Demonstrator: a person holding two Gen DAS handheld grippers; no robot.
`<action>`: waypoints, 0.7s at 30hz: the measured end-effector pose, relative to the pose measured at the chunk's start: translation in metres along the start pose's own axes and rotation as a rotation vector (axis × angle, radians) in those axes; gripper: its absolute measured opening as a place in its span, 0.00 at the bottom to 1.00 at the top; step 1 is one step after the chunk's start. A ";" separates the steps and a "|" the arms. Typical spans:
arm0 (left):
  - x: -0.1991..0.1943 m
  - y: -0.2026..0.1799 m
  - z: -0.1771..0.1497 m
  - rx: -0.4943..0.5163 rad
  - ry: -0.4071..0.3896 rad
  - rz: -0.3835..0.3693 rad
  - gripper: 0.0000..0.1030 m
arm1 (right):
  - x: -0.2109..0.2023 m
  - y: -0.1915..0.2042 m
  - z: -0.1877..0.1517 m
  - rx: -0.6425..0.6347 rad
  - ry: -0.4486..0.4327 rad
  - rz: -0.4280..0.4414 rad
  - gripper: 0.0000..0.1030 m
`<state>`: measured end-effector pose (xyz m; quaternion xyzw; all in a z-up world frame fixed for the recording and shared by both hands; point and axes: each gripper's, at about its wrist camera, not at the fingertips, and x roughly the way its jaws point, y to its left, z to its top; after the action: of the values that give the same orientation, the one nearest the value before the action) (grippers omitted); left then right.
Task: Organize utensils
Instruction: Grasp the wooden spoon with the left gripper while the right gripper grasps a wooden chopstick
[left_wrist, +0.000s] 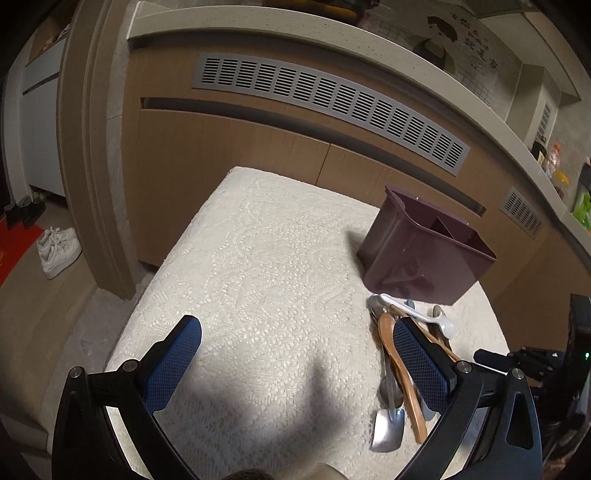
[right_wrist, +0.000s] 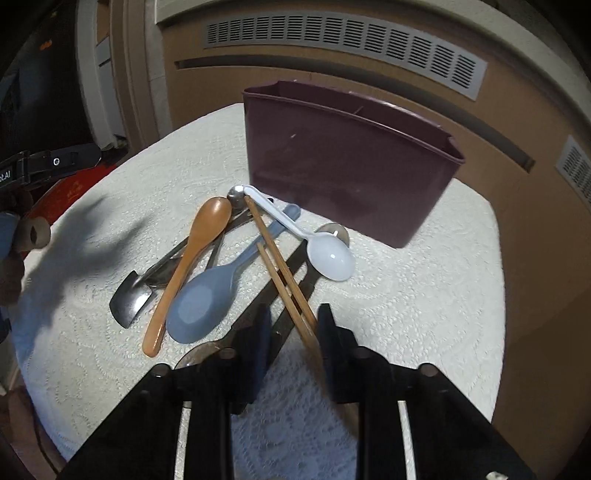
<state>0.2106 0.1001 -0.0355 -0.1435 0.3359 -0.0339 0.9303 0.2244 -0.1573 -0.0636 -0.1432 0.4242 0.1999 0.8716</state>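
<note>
Wooden chopsticks (right_wrist: 280, 266) cross smooth spoons on lace-textured cloth (right_wrist: 406, 295).

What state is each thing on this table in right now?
Purple holder: upright, looks empty.
Wooden chopsticks: lying crossed, between the right claw's fingers.
White spoon: lying on the cloth.
Wooden spoon: lying over metal cutlery.
Left claw: open, empty.
Right claw: narrowed around the chopsticks.

The left gripper (left_wrist: 295, 354) points downward with its blue-padded fingers (left_wrist: 173, 365) spread wide, nothing between them; the right gripper (right_wrist: 293, 325) tilts down more steeply, its dark fingers (right_wrist: 332, 332) drawn fairly close but still apart.
</note>
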 end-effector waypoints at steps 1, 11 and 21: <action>0.001 0.000 0.000 0.006 -0.002 0.006 1.00 | 0.001 0.000 0.003 -0.017 0.001 0.000 0.21; 0.013 -0.016 -0.014 0.064 0.089 -0.032 1.00 | 0.025 -0.020 0.008 0.011 0.100 0.068 0.16; 0.020 -0.045 -0.017 0.130 0.102 -0.040 1.00 | 0.000 -0.081 -0.032 0.339 0.158 0.159 0.17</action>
<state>0.2170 0.0495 -0.0473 -0.0876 0.3771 -0.0815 0.9184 0.2409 -0.2419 -0.0765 0.0242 0.5286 0.1818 0.8288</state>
